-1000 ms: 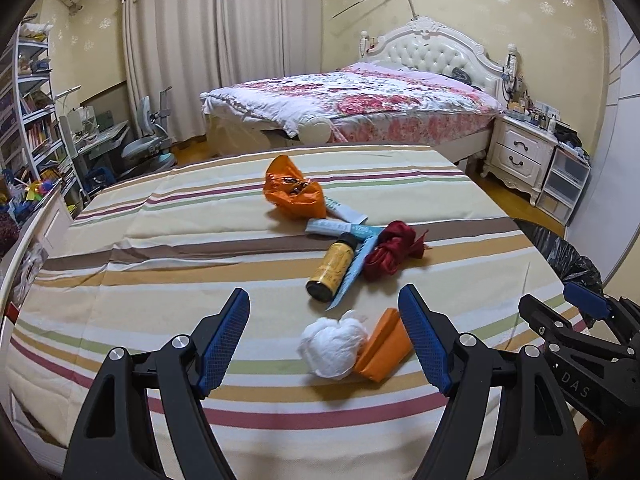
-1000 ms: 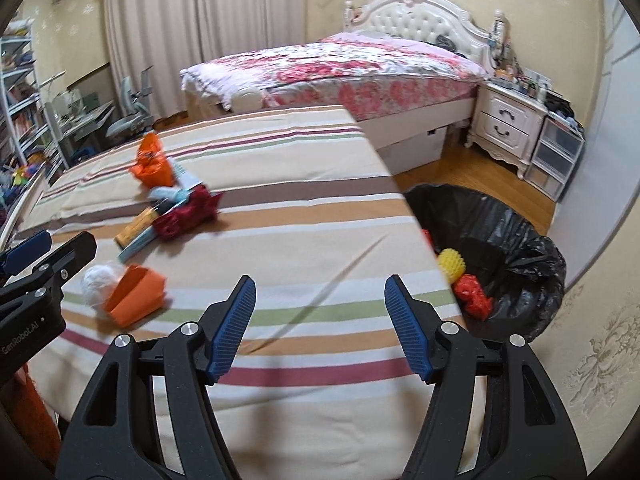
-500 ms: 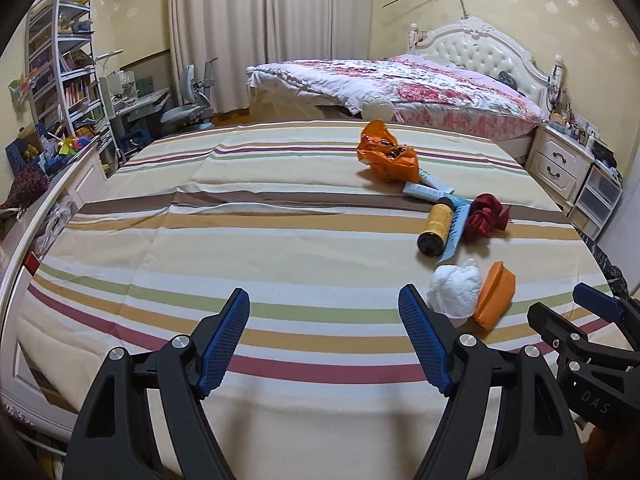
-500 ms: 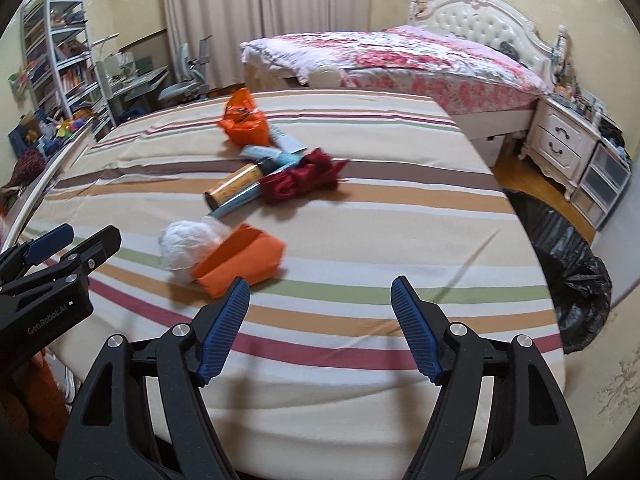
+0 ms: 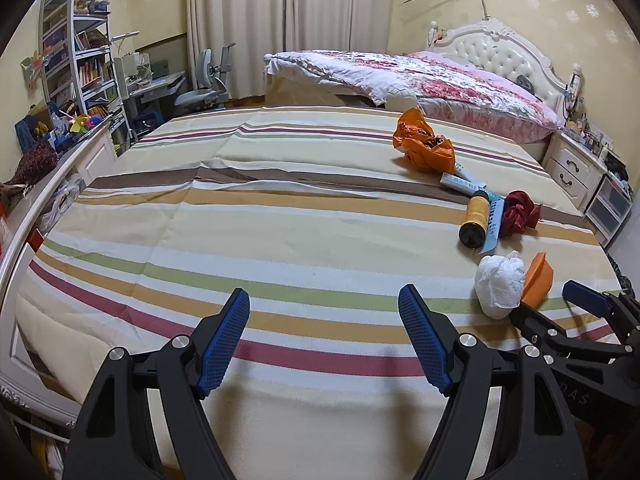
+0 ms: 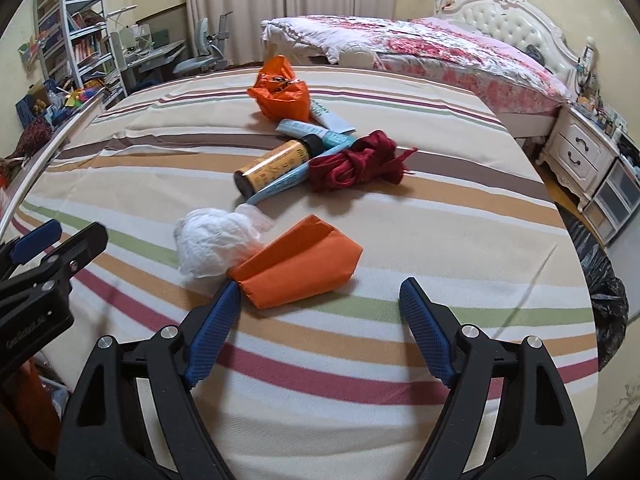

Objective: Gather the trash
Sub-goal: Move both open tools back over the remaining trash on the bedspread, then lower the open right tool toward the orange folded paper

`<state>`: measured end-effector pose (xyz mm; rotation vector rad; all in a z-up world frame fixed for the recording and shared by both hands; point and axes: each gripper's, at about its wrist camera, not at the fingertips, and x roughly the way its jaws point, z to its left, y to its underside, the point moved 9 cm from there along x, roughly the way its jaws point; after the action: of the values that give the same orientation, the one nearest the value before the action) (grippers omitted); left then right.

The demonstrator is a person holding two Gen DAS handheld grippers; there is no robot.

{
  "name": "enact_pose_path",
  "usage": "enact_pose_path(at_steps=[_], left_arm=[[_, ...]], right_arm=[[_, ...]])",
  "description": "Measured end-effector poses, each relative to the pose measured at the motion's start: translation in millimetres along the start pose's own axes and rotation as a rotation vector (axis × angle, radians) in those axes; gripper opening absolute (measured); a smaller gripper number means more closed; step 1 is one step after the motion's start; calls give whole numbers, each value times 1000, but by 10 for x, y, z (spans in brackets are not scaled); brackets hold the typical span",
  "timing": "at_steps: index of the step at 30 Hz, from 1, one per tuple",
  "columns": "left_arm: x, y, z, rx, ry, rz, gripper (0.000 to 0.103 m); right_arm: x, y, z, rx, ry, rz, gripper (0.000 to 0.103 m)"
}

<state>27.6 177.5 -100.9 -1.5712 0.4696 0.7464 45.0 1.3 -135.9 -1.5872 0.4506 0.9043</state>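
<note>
Right tongs (image 6: 318,326) were empty and opening, jaws well apart, nothing between the pads. They hung just short of the orange paper wedge (image 6: 298,266), the left pad close beside its near corner but not clearly touching. Likely reason for widening: the wedge is broad, so the jaws need the span to straddle it.

Left tongs (image 5: 324,334) were also spread wide and empty, over bare striped sheet (image 5: 280,240), with no trash in front of them. They seemed parked to the side so the right could work; in the left wrist view the right tongs' tips showed at the right edge near the white crumpled wad (image 5: 500,282).

Trash all lay on the striped bed, bunched toward the right side. The white wad touched the orange wedge's pointed end. Farther off sat a yellow bottle with a black cap (image 6: 276,166) on its side, a light blue tube (image 6: 280,186) alongside it, and a dark red knotted cloth (image 6: 356,166) against both. Beyond them lay another blue tube (image 6: 316,130) and a crumpled orange plastic bag (image 6: 280,90).

A black bin bag (image 6: 604,300) stood off the bed's right edge, presumably the drop point, which would explain the pile being near that side. Contents not visible from here.
</note>
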Motion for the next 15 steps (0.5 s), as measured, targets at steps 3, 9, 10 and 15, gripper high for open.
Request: enact_pose_path(at_steps=[3, 9, 10, 15], left_arm=[[17, -4, -11, 1, 5, 4, 75], [30, -6, -107, 19, 24, 5, 75], [33, -7, -133, 22, 25, 5, 75], [46, -1, -182, 31, 28, 11, 75]], right_arm=[[18, -6, -116, 20, 23, 0, 80], [32, -19, -335, 58, 55, -1, 80], [33, -24, -360, 64, 55, -1, 80], [100, -82, -341, 40, 42, 19, 83]])
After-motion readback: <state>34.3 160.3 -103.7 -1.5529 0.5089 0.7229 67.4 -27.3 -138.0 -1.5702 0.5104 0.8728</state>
